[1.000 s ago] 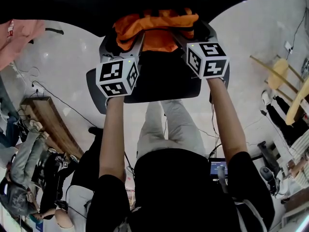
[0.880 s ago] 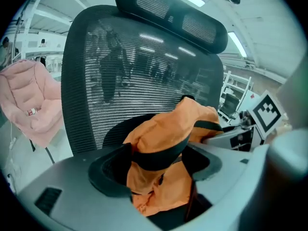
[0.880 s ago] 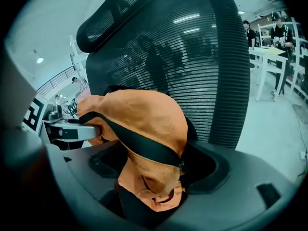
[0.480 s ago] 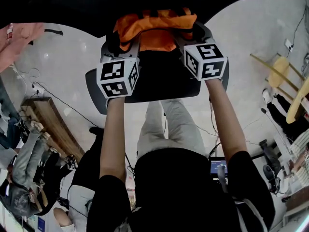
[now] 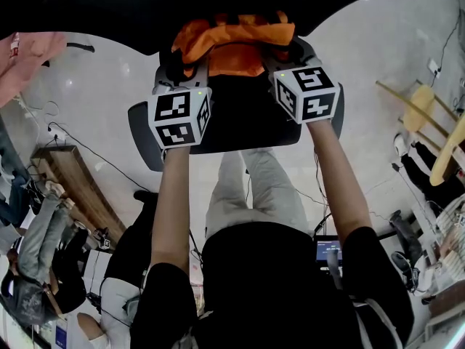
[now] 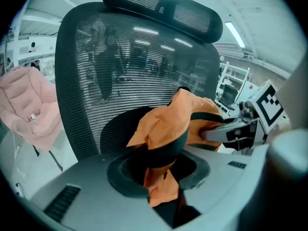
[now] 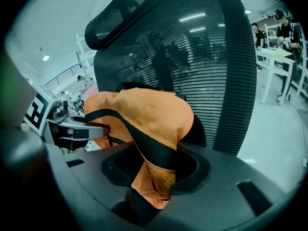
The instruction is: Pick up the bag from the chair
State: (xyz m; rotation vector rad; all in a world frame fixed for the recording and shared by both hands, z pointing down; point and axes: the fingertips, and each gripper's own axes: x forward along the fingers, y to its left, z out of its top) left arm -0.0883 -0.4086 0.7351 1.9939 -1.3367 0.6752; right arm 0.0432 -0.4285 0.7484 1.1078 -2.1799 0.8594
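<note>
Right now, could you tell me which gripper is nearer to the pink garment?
Left. The left gripper grips the orange bag at the end toward the pink garment; the right gripper grips its other end, farther off. Both pairs of jaws have just been closing on the fabric.

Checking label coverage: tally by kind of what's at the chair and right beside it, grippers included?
Orange bag: 1
Black mesh chair: 1
Pink garment beside the chair: 1
Grippers: 2, left gripper and right gripper, jaws of both have just been closing, bag fabric between them
Total: 5
</note>
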